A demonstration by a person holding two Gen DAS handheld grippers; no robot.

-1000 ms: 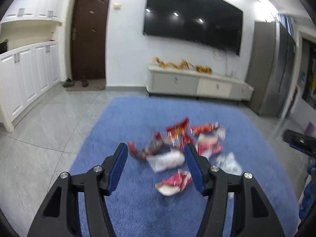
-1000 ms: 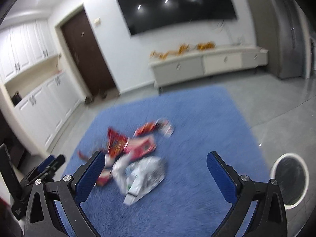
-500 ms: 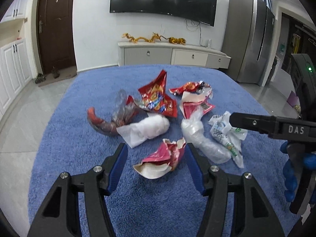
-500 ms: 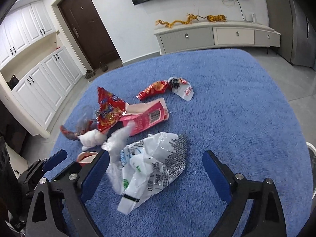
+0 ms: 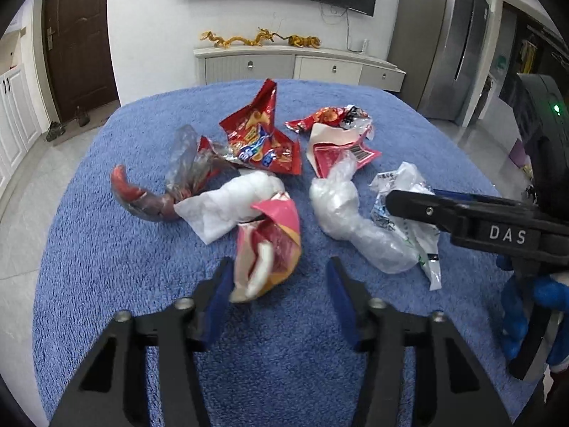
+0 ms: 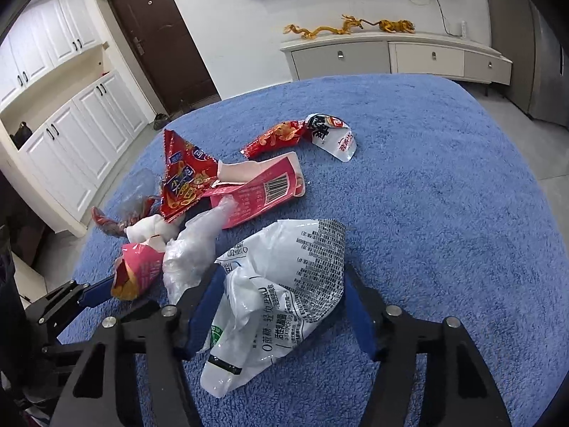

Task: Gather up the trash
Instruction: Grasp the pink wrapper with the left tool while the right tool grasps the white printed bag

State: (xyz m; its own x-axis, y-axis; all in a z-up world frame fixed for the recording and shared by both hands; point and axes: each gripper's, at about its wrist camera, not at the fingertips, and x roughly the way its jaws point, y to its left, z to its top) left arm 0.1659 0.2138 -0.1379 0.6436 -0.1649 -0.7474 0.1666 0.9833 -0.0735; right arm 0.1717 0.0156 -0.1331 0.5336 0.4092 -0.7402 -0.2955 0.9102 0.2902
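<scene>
Snack trash lies piled on a blue rug (image 5: 106, 284). A crumpled pink-and-red wrapper (image 5: 274, 245) stands between the fingers of my left gripper (image 5: 279, 284). The jaws are closing; the left pad touches the wrapper and the right pad is still apart. My right gripper (image 6: 282, 300) is closing on a white printed bag (image 6: 284, 274), both pads against its edges while it bulges up between them. Farther back lie a red snack bag (image 5: 259, 138), a white tissue (image 5: 231, 203), clear plastic (image 5: 341, 210) and a pink barcode pack (image 6: 263, 185).
A red-and-white wrapper (image 6: 309, 135) and a dark red twisted wrapper (image 5: 142, 195) lie at the pile's edges. A hand in a blue glove (image 5: 515, 320) holds the right gripper. Grey tiles surround the rug. A white TV cabinet (image 6: 391, 57) lines the far wall, white cupboards (image 6: 71, 142) the left.
Both grippers came down close to the pile and their jaws narrowed. The pink wrapper now stands up against the left pad. The white bag is bunched between the right pads.
</scene>
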